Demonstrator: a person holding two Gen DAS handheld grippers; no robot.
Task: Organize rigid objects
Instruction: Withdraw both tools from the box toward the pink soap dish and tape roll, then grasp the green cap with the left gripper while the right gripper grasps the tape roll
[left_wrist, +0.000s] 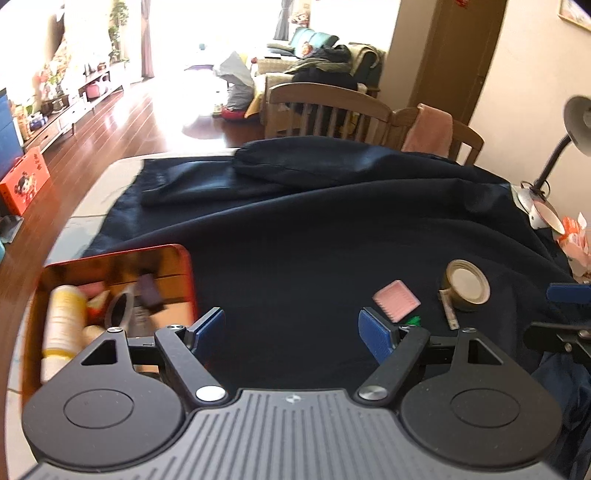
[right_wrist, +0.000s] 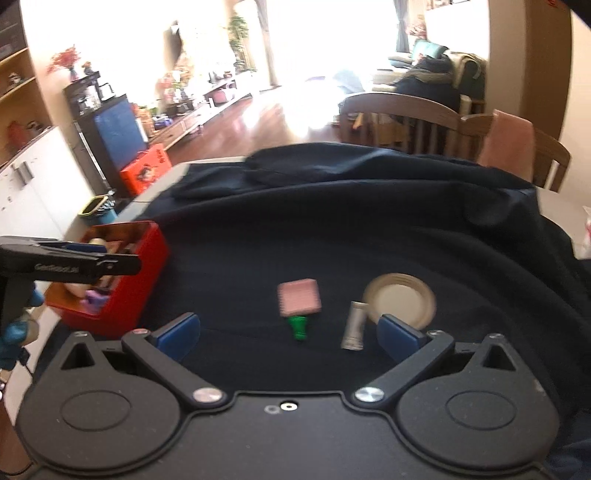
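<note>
Table (right_wrist: 168, 176) (dark cloth (right_wrist: 332, 229) over it).

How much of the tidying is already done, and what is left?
Done: the red box already holds a pale bottle and other items. In hand: nothing; the left gripper and right gripper are both open. Left on the dark cloth: pink pad, green piece, silver tube and tape roll.

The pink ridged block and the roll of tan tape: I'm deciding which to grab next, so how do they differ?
The pink ridged rectangular block is flat and solid, while the roll of tan tape is a round ring with a pale centre. The block has a small green piece beside it; the tape has a silver tube. The block lies nearer the red tin box. Both rest loose on the dark cloth, outside the box.
</note>
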